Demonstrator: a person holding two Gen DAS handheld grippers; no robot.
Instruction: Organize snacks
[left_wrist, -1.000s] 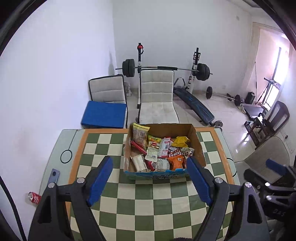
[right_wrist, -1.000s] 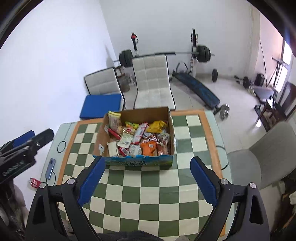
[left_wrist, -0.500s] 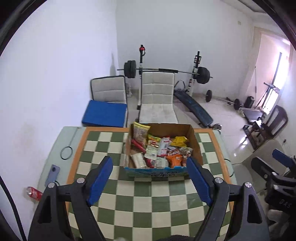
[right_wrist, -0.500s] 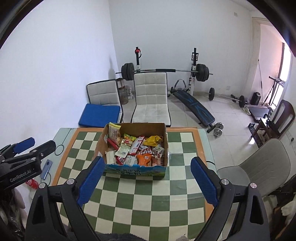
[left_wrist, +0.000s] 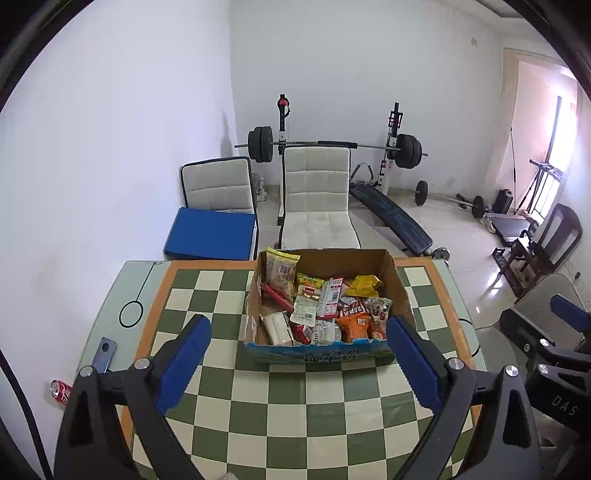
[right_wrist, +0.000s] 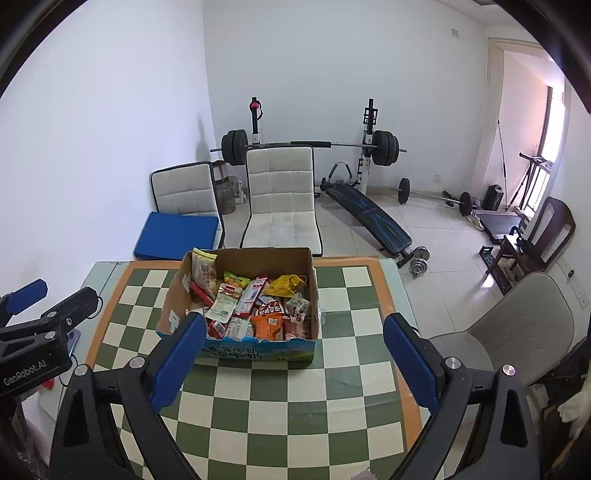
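Observation:
An open cardboard box (left_wrist: 391, 273) stands on the far half of a green and cream chequered table (left_wrist: 295, 410). It is full of several mixed snack packets (left_wrist: 321, 310), one tall packet (left_wrist: 280, 269) upright at its left wall. It also shows in the right wrist view (right_wrist: 310, 280). My left gripper (left_wrist: 299, 358) is open and empty, above the table just in front of the box. My right gripper (right_wrist: 291, 354) is open and empty, also before the box. Each gripper shows at the edge of the other's view.
A phone (left_wrist: 105, 352) lies on the table's left margin. A red can (left_wrist: 61, 391) lies on the floor at left. Two white chairs (left_wrist: 317, 195), a blue cushion (left_wrist: 210, 236) and a weight bench (left_wrist: 391, 214) stand behind the table. A grey chair (right_wrist: 524, 325) stands at right.
Both grippers have pulled back and tilted up, so the box sits lower and smaller and more of the room shows. Both stay open.

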